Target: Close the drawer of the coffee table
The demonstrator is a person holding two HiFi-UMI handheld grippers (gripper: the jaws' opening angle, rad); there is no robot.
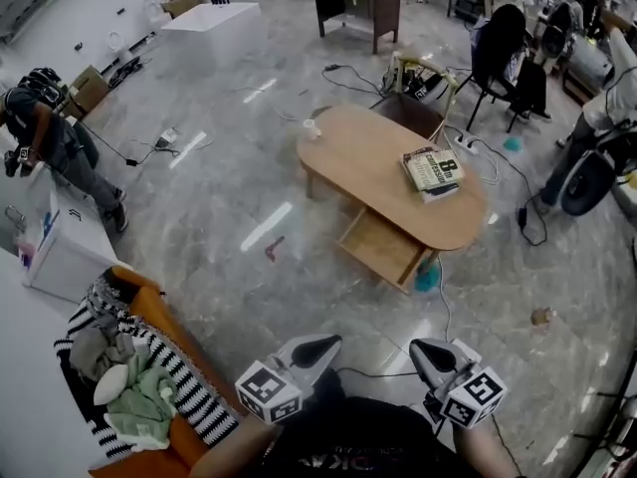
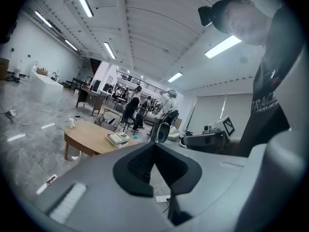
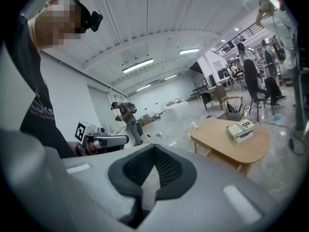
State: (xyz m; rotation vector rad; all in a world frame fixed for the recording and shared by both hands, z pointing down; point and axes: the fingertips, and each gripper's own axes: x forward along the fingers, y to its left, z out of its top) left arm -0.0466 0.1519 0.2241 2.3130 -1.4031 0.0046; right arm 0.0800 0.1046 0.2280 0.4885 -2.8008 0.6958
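Both grippers are held low in front of the body, the left gripper (image 1: 320,348) and the right gripper (image 1: 430,353) side by side and a little apart. Their jaws are closed fully together, and nothing is held between them; this is seen in each gripper view, where the dark pads meet at the tip. Such closed jaws are probably kept because the drawer needs only to be pushed, not gripped, and a shut tip gives one firm point for pushing.

The table (image 1: 363,152) stands on the floor well apart from the grippers, further ahead and a little to the right in the head view. Its drawer (image 1: 383,245) is pulled out below the top, on the long side that is turned toward the person, and it looks empty. Some books (image 1: 432,170) are lying on the top near its right end, and a cup (image 1: 311,127) is placed near its left end.

The task is judged as not yet begun: the drawer is open and no gripper is near it. The table must be approached first, and then the front of the drawer can be pushed in. A cable (image 1: 443,302) lies on the floor between the person and the drawer, so some care with the feet may be needed.
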